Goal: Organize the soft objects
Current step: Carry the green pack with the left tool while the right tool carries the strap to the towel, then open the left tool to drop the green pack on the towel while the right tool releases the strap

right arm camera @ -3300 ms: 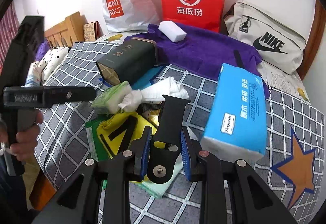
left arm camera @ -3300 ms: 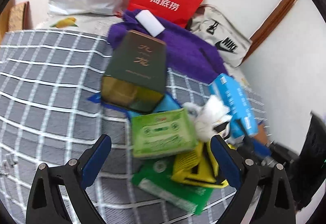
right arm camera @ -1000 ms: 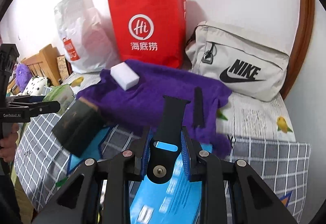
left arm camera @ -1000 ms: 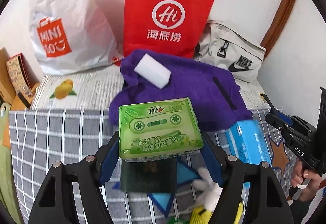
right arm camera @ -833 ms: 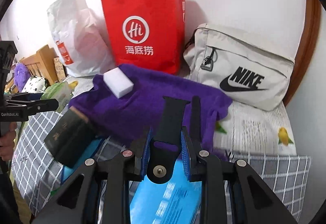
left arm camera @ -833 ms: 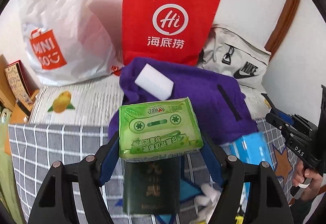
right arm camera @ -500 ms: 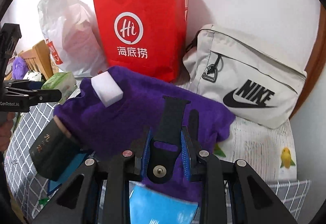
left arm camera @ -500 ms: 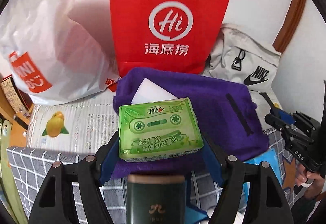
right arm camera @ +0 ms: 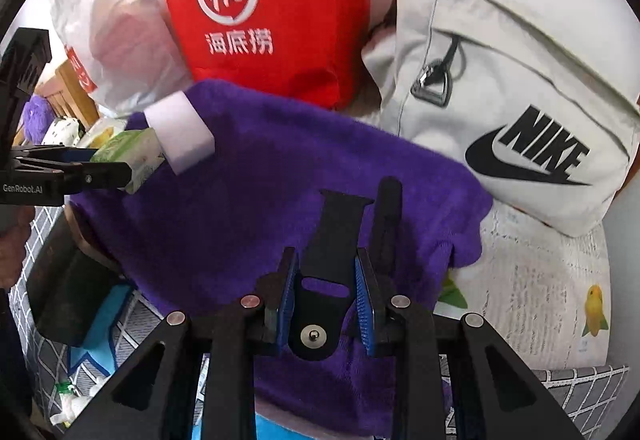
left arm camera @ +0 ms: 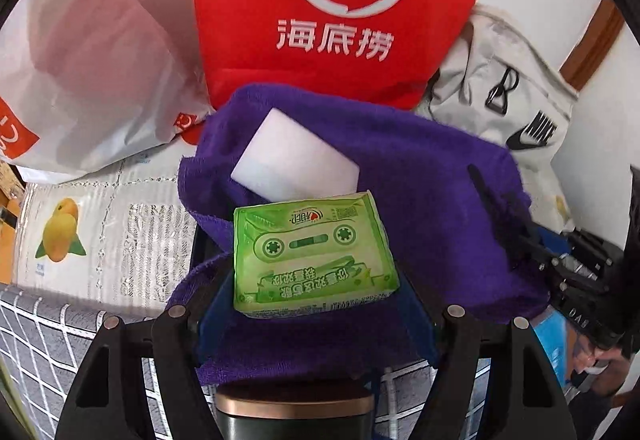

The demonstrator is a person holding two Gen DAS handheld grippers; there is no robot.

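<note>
Tissue pack (left arm camera: 314,254), green with a cassette print, sits clamped between our left gripper's (left arm camera: 316,304) 2 blue pads, held above the purple towel (left arm camera: 432,207) just in front of the white sponge block (left arm camera: 294,159). Our right gripper (right arm camera: 326,296) is clenched on a black watch strap (right arm camera: 338,236) over the towel's near edge, beside another strap piece (right arm camera: 386,215).

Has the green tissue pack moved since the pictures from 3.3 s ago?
Yes. The left gripper lifted the green tissue pack off the pile, forward to the purple towel.
</note>
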